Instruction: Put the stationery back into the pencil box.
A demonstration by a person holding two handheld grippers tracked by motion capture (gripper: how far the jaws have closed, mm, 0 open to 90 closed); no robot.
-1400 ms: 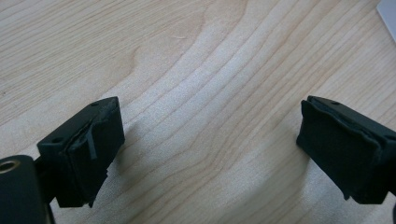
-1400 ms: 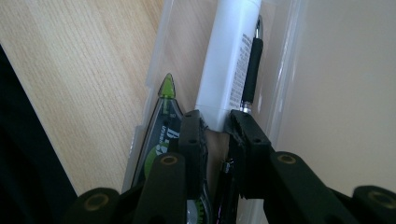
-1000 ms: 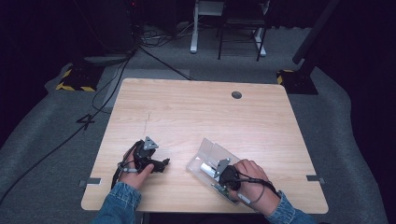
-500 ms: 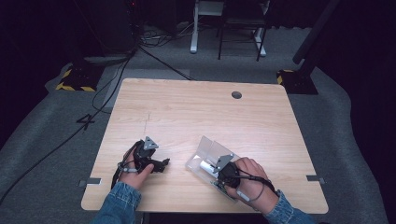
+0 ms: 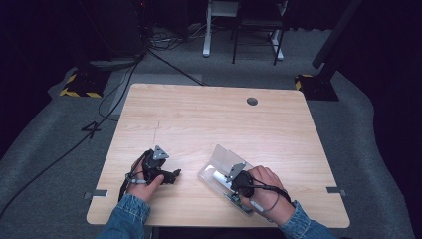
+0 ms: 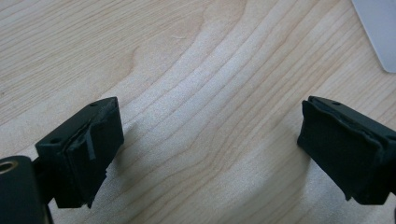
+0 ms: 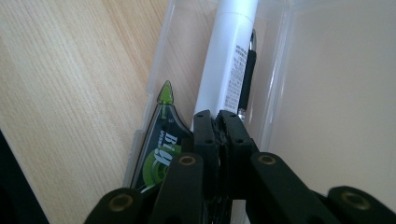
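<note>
Case: clear plastic hinged pencil case (image 5: 219, 164), lid up, lower centre of the high view.
Contents: white cylindrical tube (image 7: 229, 56), green-tipped correction tape dispenser (image 7: 161, 140), dark pen (image 7: 247, 70).
Right gripper (image 7: 217, 121): jaws pinched together, nothing between, tips over the tube.
Left gripper (image 6: 210, 135): spread wide, empty, above the light wooden table (image 5: 209, 119).
Advice: best parted before descending, straddling the tube squarely, clear of the case wall.

The pale wooden table (image 5: 209, 124) is evenly lit from above while the room behind is dark. Both gripper views are bright, with soft shadows and near parts blurred.
</note>
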